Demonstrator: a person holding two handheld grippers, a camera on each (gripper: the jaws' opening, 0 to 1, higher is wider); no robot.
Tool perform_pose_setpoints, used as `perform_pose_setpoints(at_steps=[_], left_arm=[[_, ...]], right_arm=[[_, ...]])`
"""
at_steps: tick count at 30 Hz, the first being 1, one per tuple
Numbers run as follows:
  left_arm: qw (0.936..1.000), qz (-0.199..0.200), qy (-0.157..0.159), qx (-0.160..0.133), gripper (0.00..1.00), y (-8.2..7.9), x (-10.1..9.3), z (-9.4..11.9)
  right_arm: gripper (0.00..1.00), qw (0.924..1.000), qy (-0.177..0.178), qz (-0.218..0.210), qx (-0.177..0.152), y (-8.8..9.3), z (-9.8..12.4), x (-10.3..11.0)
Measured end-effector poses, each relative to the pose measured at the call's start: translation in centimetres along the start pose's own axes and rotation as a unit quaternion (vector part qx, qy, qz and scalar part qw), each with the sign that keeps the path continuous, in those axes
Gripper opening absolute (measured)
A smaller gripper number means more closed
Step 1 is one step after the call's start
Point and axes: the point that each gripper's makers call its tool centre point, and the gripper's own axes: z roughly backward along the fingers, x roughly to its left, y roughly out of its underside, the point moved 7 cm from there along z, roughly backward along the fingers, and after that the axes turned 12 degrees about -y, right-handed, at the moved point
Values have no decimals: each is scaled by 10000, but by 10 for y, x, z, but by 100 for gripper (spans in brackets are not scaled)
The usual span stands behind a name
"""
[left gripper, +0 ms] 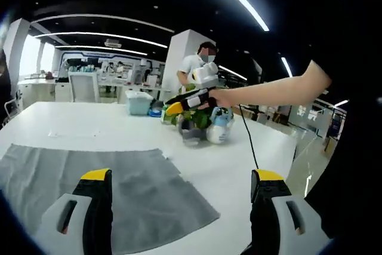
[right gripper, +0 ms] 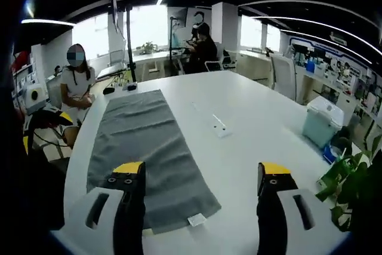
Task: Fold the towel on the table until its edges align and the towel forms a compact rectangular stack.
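Note:
A grey towel point(left gripper: 119, 183) lies spread flat on the white table point(left gripper: 239, 165), under and ahead of the left jaw in the left gripper view. My left gripper point(left gripper: 182, 177) is open above its near corner, holding nothing. In the right gripper view the towel point(right gripper: 149, 141) runs as a long strip away from me, with a small white tag at its near edge. My right gripper point(right gripper: 202, 168) is open over that near end and the bare table point(right gripper: 250, 106). A hand holds the right gripper point(left gripper: 179, 106) up in the air over the table's far side.
A pale box with a blue lid point(left gripper: 139, 102) point(right gripper: 322, 120), potted plants point(left gripper: 200, 120) point(right gripper: 352, 183) and a white jug point(left gripper: 218, 129) stand near the table's edge. A small white label point(right gripper: 219, 126) lies mid-table. A person point(right gripper: 76, 85) sits beside the towel; others stand farther off.

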Motion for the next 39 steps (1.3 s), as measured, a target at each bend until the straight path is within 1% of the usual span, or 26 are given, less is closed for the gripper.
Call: perform_pose_setpoints(at_steps=[1,2,4,5,6,7,9,11,13,14,15,16,17,18,20,22,24,25,26,27,28,30,32,36,38,39], left_arm=[[9999,-14,-38,150,99,6,0,-2],[9998,-29,-27,188,99,8,-1,-4],[9997,-90,3,236,99,12,-4,-6],[9994,-185,38,278,99,14,-7,-8],[9992,-245,71,321,99,16,-8,-10],[9984,-346,156,430,99,20,-11,-12],[9972,-499,292,467,99,24,-17,-17],[9953,-671,443,545,99,28,-21,-22],[9916,-957,674,542,99,32,-27,-27],[9907,-1015,722,552,99,33,-28,-28],[9857,-1325,851,598,98,36,-30,-34],[9816,-1534,911,677,96,38,-31,-38],[9791,-1626,996,710,94,38,-33,-40],[9761,-1742,1087,714,92,38,-36,-44],[9756,-1775,1114,651,88,36,-40,-49],[9765,-1670,1216,608,86,35,-46,-55],[9774,-1549,1275,672,83,39,-51,-62],[9758,-1561,1336,741,80,43,-55,-65],[9748,-1594,1363,763,77,45,-57,-67],[9721,-1651,1447,825,73,49,-61,-69],[9709,-1661,1492,864,70,51,-63,-70],[9669,-1668,1654,997,64,56,-69,-71],[9641,-1656,1744,1123,58,62,-72,-73],[9610,-1632,1823,1289,49,74,-75,-77],[9603,-1722,1788,1274,34,79,-77,-77],[9581,-1894,1759,1232,26,84,-77,-76]], right_arm=[[74,10000,-23,17,50,2,-2,0],[73,9997,-19,86,224,8,-7,0],[75,9985,-13,373,409,14,-16,1],[75,9978,-51,449,490,16,-20,2],[73,9970,-129,437,623,19,-25,5],[71,9965,-165,416,700,24,-28,-2],[71,9962,-204,396,745,28,-32,-9],[71,9963,-202,259,796,34,-35,-15],[69,9961,-143,30,872,40,-37,-19],[69,9955,-100,-56,941,45,-37,-25],[68,9948,-57,-142,1011,50,-38,-30],[67,9947,-32,-206,1010,53,-37,-33],[68,9948,-44,-275,975,54,-38,-30],[68,9954,-92,-416,862,56,-38,-29],[67,9951,-49,-539,833,59,-36,-30],[63,9946,51,-597,851,64,-36,-34],[58,9929,137,-716,944,71,-37,-36],[56,9923,166,-756,965,74,-38,-36],[54,9901,235,-914,1035,80,-39,-38],[52,9902,231,-926,1022,82,-41,-39],[51,9891,278,-1037,1010,86,-42,-40],[50,9882,228,-1182,947,92,-45,-40],[49,9873,242,-1192,1023,98,-48,-41],[42,9862,285,-1162,1145,106,-50,-43],[39,9857,285,-1190,1161,109,-51,-45],[37,9850,291,-1208,1194,111,-53,-46]])
